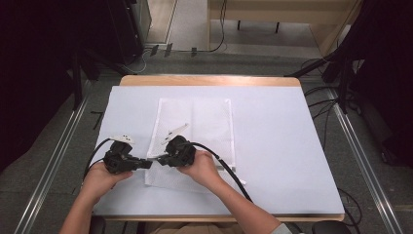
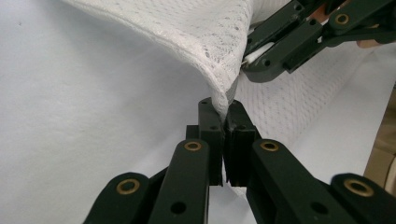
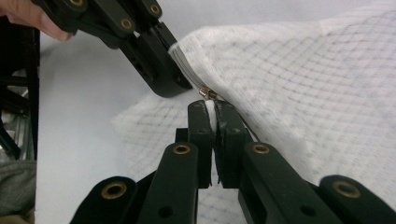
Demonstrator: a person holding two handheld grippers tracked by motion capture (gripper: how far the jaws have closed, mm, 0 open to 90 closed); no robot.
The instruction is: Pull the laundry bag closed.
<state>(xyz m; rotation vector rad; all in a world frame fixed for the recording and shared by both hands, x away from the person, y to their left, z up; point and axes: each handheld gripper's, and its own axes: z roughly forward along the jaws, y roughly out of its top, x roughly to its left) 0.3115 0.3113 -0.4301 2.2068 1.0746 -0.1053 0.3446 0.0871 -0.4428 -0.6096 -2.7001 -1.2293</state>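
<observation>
I have both grippers clamped on the mesh bag at its near-left corner. My left gripper pinches the hemmed edge, which rises straight out from between its tips. My right gripper bites the zipper end, with the small metal pull just beyond its tips and the other gripper just beside it. The bag looks light, limp and floppy; mesh snags and stretches, so I judge the stitched hem and zipper tape the firmest holds. The rest lies flat on the white sheet.

white mesh bag with a faint grid pattern, on a pale, perhaps bluish-white cloth.
</observation>
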